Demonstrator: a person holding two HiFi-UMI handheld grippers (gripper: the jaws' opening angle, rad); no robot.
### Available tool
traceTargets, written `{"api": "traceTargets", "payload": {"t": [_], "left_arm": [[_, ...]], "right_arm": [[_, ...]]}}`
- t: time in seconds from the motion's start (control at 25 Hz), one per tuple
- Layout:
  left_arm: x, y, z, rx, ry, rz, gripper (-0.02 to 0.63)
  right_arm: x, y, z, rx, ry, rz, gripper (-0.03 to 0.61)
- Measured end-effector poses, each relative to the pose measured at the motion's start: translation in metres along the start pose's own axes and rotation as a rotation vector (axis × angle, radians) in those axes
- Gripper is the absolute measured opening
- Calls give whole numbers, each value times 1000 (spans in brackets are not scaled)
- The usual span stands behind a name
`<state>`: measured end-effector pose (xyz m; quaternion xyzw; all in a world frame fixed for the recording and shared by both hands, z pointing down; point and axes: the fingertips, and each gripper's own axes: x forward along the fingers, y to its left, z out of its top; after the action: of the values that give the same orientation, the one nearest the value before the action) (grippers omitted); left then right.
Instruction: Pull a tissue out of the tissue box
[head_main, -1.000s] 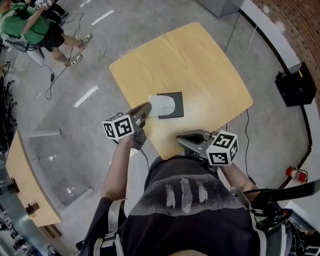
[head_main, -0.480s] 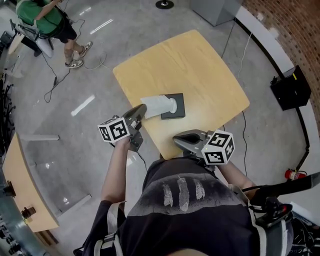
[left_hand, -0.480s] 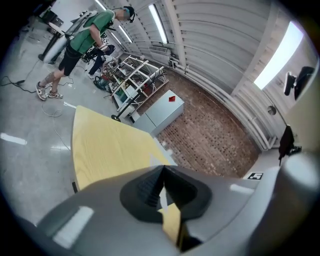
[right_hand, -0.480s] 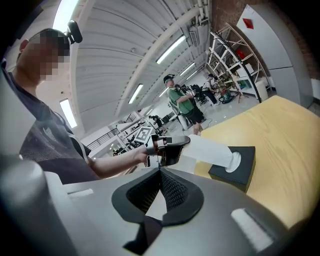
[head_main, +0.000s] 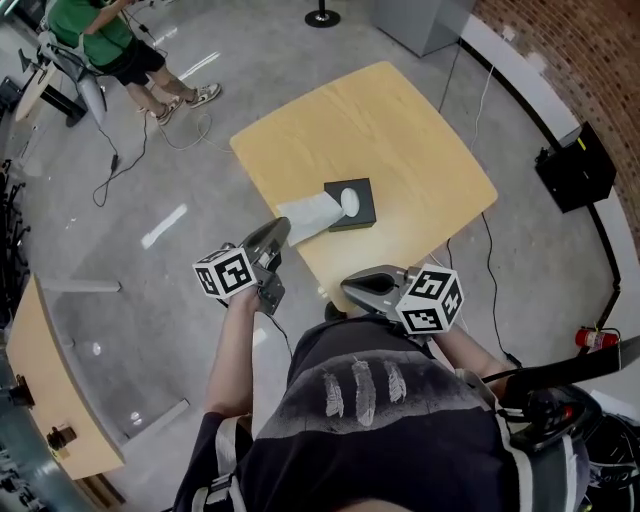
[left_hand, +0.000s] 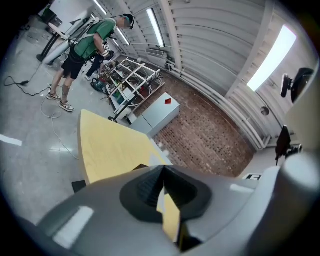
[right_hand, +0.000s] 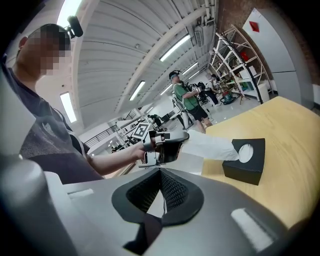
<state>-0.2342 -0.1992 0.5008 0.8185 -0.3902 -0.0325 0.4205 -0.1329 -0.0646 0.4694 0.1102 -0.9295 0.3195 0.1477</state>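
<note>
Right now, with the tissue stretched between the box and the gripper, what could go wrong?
1. The left gripper is shut on the tissue, whose far end sits in the tissue box. Nothing holds the box down, so it may slide toward the edge of the table instead of releasing the sheet.
2. The right gripper is shut, empty and apart from the box, so it likely cannot steady it.
3. The stretched tissue might tear.
</note>
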Motion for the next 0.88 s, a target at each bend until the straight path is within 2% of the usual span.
{"api": "traceTargets", "payload": {"t": [0.16,0.24,0.44,0.6,0.88], "left_arm": [[-10,0,3,3,23,-57,6],[-10,-11,5,8,15,-67,6],[48,-65,4,33,42,-113,6],[58,-77,10,43,45,-115,6],[107,-142,5,45,85,-158,6]], "right_arm": [[12,-1,-3,29,-24,-65,-2],[9,-7,-3,50,-37,-56,-2],[-46,-36,1,49,-64,-62,-2],[-65,-45,9,67,-97,-67,-2],[-118,-57,20,114,-124,-20,-2]]}}
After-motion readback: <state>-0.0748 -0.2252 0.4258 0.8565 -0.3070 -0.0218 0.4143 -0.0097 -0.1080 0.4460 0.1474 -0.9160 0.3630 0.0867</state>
